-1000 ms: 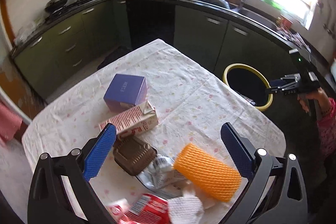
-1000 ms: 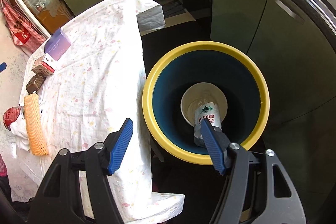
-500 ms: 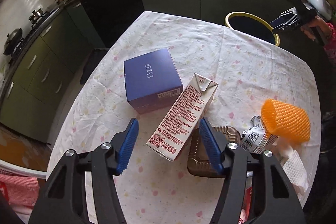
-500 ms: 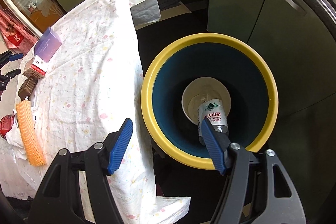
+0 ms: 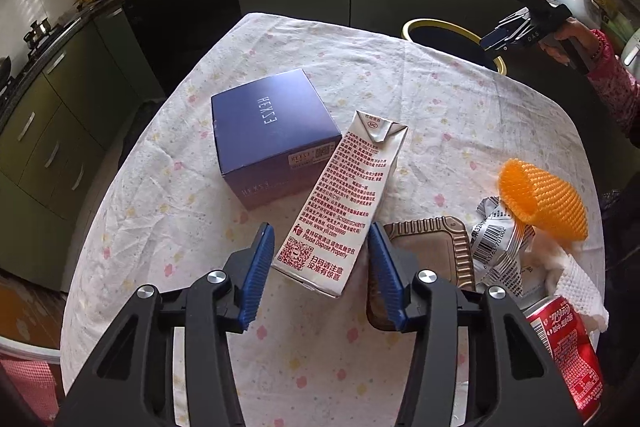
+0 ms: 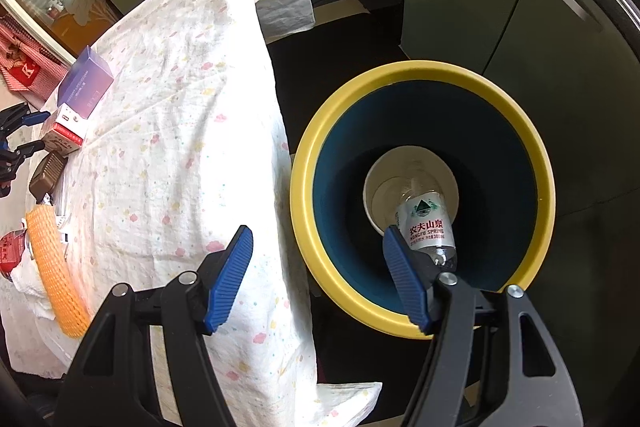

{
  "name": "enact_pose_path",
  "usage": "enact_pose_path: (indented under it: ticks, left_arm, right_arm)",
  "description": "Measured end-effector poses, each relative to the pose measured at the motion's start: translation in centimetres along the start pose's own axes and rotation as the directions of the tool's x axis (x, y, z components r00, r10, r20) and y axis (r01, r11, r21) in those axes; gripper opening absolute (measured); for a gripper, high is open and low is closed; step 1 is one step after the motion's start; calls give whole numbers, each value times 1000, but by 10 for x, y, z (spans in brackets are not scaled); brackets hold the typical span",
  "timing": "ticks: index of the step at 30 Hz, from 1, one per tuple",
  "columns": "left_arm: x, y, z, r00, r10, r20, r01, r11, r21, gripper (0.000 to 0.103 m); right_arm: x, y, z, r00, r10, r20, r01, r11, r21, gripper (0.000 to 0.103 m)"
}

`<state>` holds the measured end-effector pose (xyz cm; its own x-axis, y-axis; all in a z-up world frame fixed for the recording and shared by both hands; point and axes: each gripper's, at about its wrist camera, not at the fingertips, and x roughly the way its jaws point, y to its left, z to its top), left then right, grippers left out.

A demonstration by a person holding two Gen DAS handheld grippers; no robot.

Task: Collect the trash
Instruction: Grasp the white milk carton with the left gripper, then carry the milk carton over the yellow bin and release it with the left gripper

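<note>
Milk carton: lies flat on the cloth-covered surface, long axis running from the near end between the left tongs away and to the right, folded top pointing toward the far edge; its far left side sits against the blue box.
Left tongs: blue pads stand on either side of the carton's near end, a sliver of gap visible on each side; the jaws have just been closing around it and are not yet pressing.
Right tongs: apart, nothing between them, hanging over the rim of the yellow bin.
Water bottle: lying in the bottom of the bin, tilted, label up.
Other trash: brown tray just right of the carton, then a crumpled wrapper, an orange foam net and a red can.
Left wrist view only: carton's printed text, the can, and a hand holding the right tongs near the bin.
Right wrist view only: inside of the bin with the bottle; the carton shows here only as a small end at the surface's far left.
</note>
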<state>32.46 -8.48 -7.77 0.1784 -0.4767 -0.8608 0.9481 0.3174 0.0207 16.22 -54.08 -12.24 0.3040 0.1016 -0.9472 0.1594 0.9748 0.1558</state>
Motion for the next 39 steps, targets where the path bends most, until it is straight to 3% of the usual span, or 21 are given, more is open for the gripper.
enact_pose_path:
  ticks: [10, 19, 25, 27, 30, 39]
  left_arm:
    - [9, 1, -6, 1000, -25, 10, 25, 999, -44, 44]
    - [-41, -19, 6, 993, 67, 94, -58, 993, -103, 39]
    - [-51, -54, 12, 990, 141, 17, -140, 987, -80, 38]
    - [-46, -62, 12, 992, 121, -34, -123, 989, -84, 38]
    - [-35, -67, 9, 985, 148, -88, -155, 985, -80, 38]
    - [-23, -60, 8, 983, 160, -91, -170, 978, -120, 40]
  right_arm:
    - [1, 3, -5, 1000, 5, -4, -5, 1000, -4, 64]
    - [-14, 2, -19, 998, 51, 38, -51, 999, -17, 64]
    - [-23, -3, -28, 994, 91, 64, -89, 996, -24, 64]
    - [-25, -5, -31, 993, 100, 67, -98, 995, -28, 64]
    - [-28, -5, -34, 991, 112, 76, -110, 993, -33, 64]
    - [-33, -14, -46, 988, 129, 81, -127, 992, -27, 64]
